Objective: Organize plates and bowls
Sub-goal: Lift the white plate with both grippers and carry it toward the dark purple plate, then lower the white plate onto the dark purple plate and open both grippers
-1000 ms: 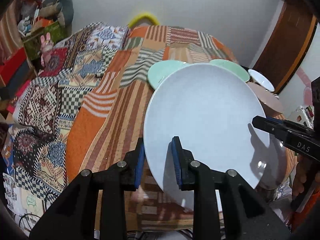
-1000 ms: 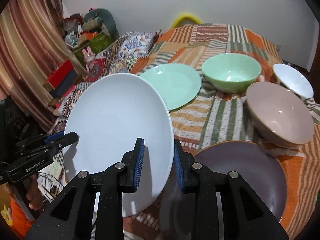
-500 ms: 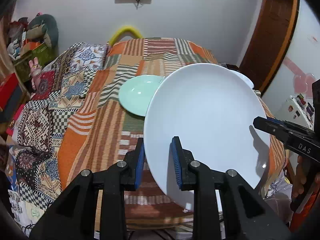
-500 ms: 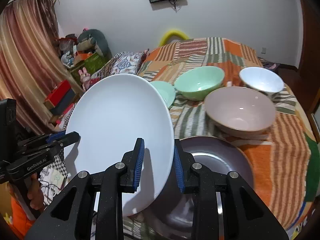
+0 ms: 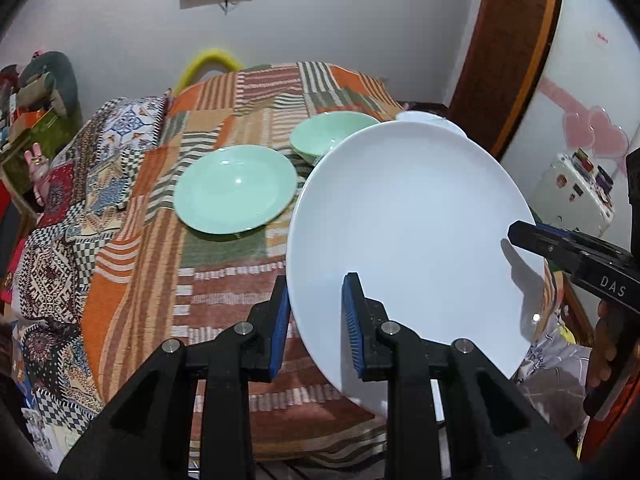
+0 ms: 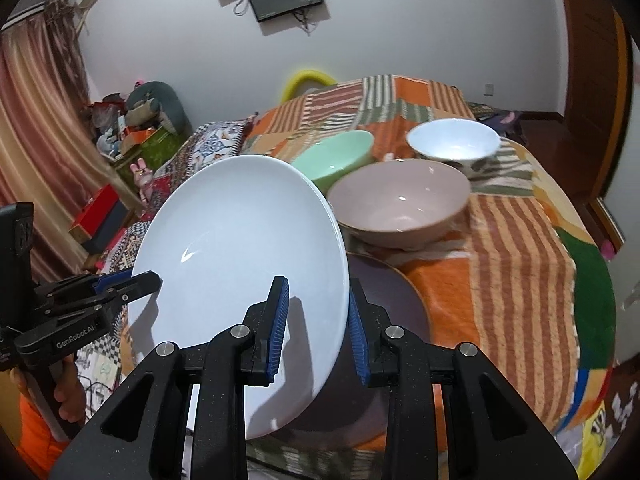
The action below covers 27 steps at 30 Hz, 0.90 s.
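White and glossy, the large round ceramic plate [image 5: 408,232] hung tilted in the air above the near edge of the bed [image 6: 516,248], carried by both tools at once. The left gripper [image 5: 314,322] had its blue-padded fingers [image 5: 352,320] closed narrow on the plate's left rim, and the right gripper [image 6: 316,322] pinched the opposite rim the same way, so the plate was clamped from two sides and touched nothing else.

Just beneath it, at the bed's near edge, lay a dark purple plate with a thin gold rim [image 6: 396,300], its visible part bare. Judging by that, the white plate seemed bound for a stack, though which one could not be told.

Farther in, near the middle of the striped patchwork cover, sat a mint-green flat plate [image 5: 236,192] by itself, and toward the right edge a wide beige-pink bowl [image 6: 400,204]. Behind those stood a mint-green bowl [image 6: 340,156] and, nearest the far right corner, a small white bowl [image 6: 452,140]. As far as their insides showed, the bowls held nothing.

Nothing appeared stacked or nested, so the sorting looked barely begun: one plate was in transit, while two plates and three bowls waited to be grouped.
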{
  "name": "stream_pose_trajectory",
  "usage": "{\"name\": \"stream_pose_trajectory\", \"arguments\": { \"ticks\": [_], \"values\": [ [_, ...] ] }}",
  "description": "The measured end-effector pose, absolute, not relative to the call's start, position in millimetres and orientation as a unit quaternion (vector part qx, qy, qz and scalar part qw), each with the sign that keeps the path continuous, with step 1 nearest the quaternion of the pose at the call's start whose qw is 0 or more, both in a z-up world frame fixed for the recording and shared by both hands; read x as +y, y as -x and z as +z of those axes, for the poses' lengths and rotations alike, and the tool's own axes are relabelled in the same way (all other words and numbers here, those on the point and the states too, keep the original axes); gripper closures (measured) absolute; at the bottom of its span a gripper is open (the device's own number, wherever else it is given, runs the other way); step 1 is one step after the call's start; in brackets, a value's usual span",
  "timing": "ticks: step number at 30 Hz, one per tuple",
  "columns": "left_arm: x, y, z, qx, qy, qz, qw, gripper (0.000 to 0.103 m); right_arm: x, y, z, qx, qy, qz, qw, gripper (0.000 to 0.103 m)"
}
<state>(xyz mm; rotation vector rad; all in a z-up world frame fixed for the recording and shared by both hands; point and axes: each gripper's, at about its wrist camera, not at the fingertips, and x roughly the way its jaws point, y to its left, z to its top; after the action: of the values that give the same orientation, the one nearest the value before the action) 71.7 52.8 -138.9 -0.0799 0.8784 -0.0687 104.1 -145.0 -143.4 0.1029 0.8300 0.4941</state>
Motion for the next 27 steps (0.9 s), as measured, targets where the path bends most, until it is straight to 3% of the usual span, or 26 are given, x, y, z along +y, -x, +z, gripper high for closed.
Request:
{"name": "stream_pose_trajectory", "arguments": {
  "ticks": [27],
  "values": [
    [18.4, -102.9, -184.8, 0.510, -0.006, -0.062, 0.858, 0.078, -180.3, -98.8, -186.8, 0.457, -0.075, 0.205, 0.863, 0.075]
  ]
}}
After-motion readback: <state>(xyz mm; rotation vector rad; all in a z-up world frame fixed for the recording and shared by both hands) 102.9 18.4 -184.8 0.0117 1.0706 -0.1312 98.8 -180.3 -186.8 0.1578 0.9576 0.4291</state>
